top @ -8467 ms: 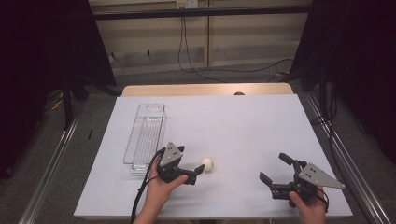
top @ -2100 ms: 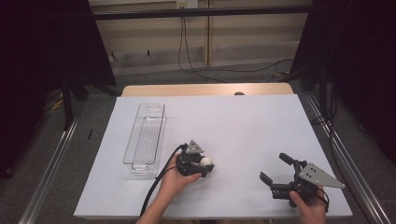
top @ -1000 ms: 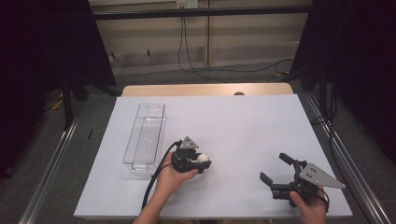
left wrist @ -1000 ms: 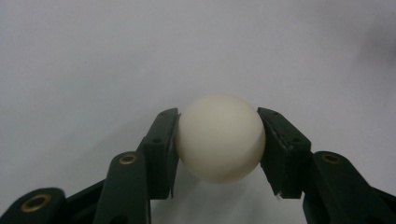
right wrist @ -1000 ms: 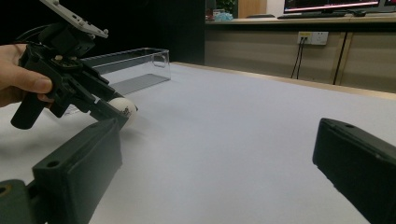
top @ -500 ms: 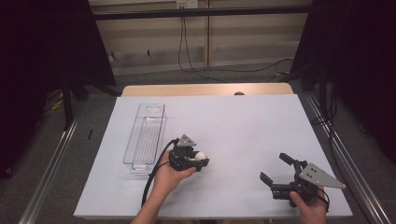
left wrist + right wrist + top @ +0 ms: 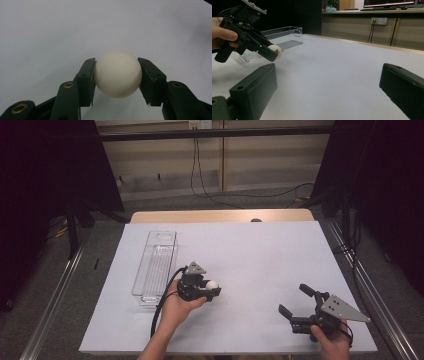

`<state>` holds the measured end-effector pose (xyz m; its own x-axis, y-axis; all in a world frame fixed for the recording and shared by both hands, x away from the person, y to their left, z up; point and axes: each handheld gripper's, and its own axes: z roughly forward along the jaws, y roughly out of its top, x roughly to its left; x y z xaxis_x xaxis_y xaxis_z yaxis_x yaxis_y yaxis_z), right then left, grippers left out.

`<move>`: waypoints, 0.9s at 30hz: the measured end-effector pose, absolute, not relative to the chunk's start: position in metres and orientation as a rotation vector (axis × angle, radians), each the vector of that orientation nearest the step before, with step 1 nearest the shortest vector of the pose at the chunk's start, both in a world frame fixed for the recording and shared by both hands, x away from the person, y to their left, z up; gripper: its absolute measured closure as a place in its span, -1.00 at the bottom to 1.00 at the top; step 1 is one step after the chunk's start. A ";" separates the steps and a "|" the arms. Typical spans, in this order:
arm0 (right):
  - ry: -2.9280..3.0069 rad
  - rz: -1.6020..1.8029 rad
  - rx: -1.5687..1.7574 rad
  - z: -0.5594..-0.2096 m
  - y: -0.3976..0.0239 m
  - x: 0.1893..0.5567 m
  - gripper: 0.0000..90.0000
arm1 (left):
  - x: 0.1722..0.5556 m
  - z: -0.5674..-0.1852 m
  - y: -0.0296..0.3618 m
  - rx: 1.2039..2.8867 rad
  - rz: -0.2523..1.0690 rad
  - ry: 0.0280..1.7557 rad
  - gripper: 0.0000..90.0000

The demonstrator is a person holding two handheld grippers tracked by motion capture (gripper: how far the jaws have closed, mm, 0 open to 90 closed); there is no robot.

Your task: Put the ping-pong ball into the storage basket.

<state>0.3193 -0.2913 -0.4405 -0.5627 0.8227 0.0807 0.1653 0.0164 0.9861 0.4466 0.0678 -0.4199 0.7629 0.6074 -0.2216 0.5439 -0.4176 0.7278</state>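
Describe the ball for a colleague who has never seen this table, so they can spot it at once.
On the white table, left of centre, a clear plastic tray lies lengthwise. Just right of its near end, the left gripper holds a small white ball between its black jaws. It is the one round, cream-white thing there.

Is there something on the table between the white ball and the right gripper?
No. In the high view, only bare white table lies between the white ball, held in the left gripper, and the open right gripper.

The table (image 7: 260, 255) is evenly lit from above; the surroundings stay dark; shadows are soft; the close ball (image 7: 117, 73) looks slightly blurred.
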 end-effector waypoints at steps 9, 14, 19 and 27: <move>1.762 1.587 1.007 -0.441 -0.291 0.320 -0.98 | 0.447 -0.416 0.072 2.103 0.104 0.880 0.14; 1.762 1.586 1.005 -0.441 -0.291 0.319 -0.98 | 0.448 -0.415 0.073 2.106 0.088 0.872 0.14; 1.761 1.584 0.998 -0.440 -0.292 0.320 -0.98 | 0.448 -0.414 0.074 2.096 0.091 0.877 0.14; 1.758 1.586 0.998 -0.440 -0.292 0.319 -0.98 | 0.449 -0.411 0.078 2.092 0.094 0.893 0.14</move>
